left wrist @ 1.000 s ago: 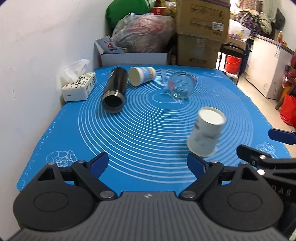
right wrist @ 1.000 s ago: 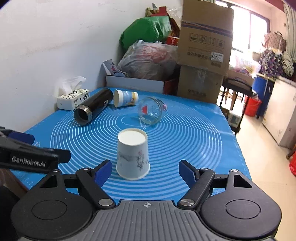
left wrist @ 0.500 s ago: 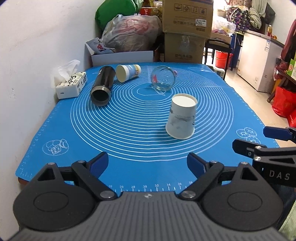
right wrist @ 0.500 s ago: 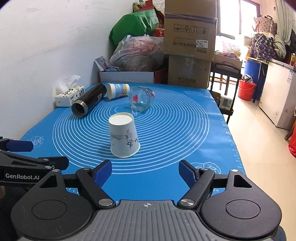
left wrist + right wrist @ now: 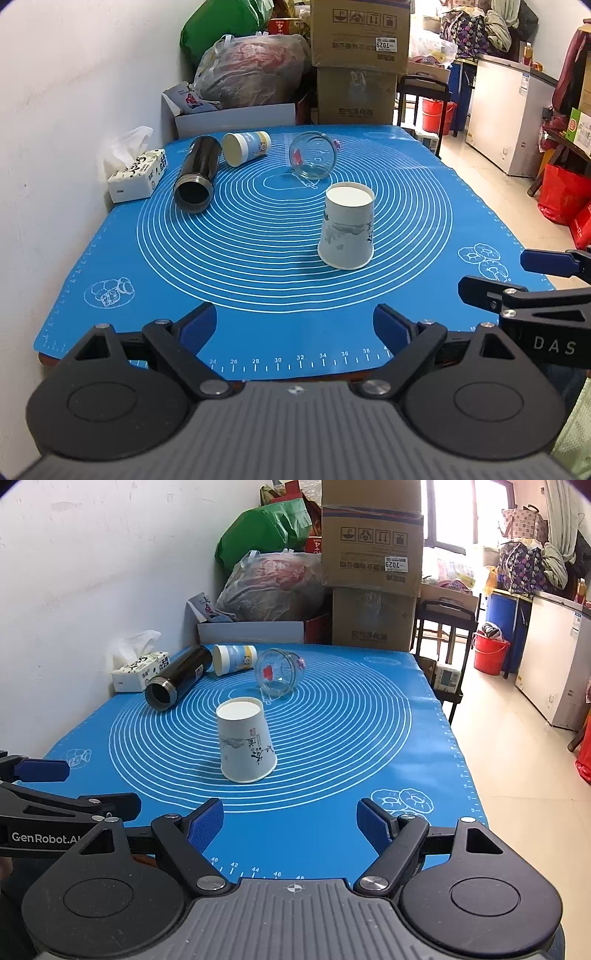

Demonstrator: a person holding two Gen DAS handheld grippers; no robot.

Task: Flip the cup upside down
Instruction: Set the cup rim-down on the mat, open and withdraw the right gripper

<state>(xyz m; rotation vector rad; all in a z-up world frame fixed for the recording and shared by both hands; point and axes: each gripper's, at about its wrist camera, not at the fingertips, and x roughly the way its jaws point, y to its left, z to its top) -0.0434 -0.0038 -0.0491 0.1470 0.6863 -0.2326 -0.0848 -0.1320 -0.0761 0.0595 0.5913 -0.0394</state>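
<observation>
A white paper cup (image 5: 347, 226) with ink drawings stands upside down, base up, on the blue mat (image 5: 258, 280); it also shows in the right wrist view (image 5: 245, 740). My left gripper (image 5: 295, 328) is open and empty, back near the mat's front edge. My right gripper (image 5: 290, 823) is open and empty too, also near the front edge, apart from the cup. Each gripper shows at the edge of the other's view, the right gripper (image 5: 524, 280) and the left gripper (image 5: 70, 786).
On the mat's far side lie a black flask (image 5: 197, 173), a blue-and-yellow paper cup (image 5: 245, 147) and a glass jar (image 5: 313, 155), all on their sides. A tissue box (image 5: 138, 175) sits by the wall. Boxes and bags (image 5: 354, 62) stand behind the table.
Both grippers have pulled back from the cup toward the mat's front edge. The cup, tilted and blurred a second ago, now stands still upside down.
</observation>
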